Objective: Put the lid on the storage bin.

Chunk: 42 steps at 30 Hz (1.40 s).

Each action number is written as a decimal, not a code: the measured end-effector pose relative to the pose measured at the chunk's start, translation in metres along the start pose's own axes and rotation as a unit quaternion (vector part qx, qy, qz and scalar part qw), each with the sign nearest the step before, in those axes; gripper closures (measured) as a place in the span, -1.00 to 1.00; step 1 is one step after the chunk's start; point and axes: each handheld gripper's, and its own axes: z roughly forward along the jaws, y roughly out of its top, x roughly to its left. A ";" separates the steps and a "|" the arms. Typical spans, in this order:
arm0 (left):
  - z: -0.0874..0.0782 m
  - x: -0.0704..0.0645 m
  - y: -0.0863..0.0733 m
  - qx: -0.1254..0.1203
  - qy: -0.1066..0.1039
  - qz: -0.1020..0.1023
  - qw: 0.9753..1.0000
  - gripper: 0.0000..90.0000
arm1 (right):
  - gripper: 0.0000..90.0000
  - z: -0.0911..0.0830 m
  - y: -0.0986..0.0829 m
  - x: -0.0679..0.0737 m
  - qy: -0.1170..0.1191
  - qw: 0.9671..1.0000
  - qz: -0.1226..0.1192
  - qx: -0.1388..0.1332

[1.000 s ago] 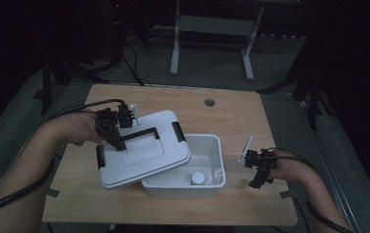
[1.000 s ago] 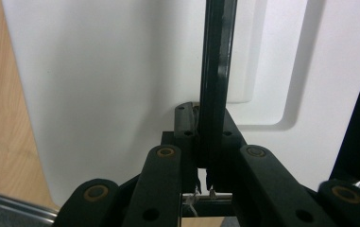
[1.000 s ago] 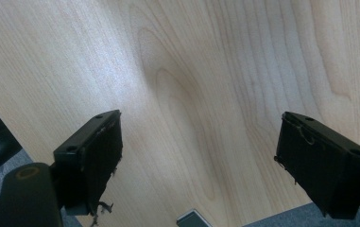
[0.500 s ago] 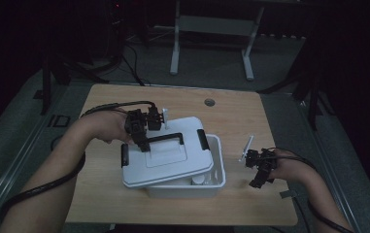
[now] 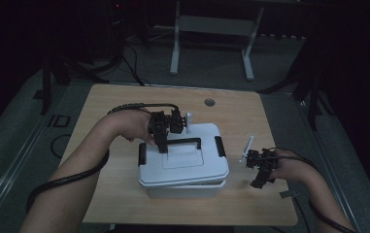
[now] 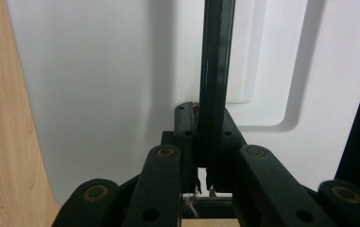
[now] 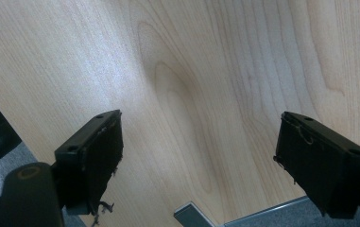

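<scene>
We see the left gripper closed tight on the black handle of the white lid, and in the left gripper view the bar of this handle runs straight up between the 2 jaws with no gap on either side. The lid lies on top of the white box in the middle of the wooden table, but it looks a little turned against the box, and the front wall of the box shows below the lid edge. We judge that the lid is resting and not yet pressed home. The first risk is that it sits crooked: if the left gripper lets go now, 1 corner may ride on the rim and the black side latches may not meet the box. The second risk is that the box slides on the smooth wood if the lid is pushed sideways, because nothing holds the box. The right gripper hovers low over the table just beside the right end of the box, apart from it, with its jaws spread wide and empty; the right gripper view shows bare wood between them, near the table edge. If this gripper moves carelessly toward the box, it could knock the box or catch its own cable.
</scene>
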 end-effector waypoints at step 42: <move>0.029 0.018 0.001 -0.026 0.003 -0.023 0.999 0.09 | -0.66 0.009 0.008 0.003 0.004 1.000 -0.010 0.011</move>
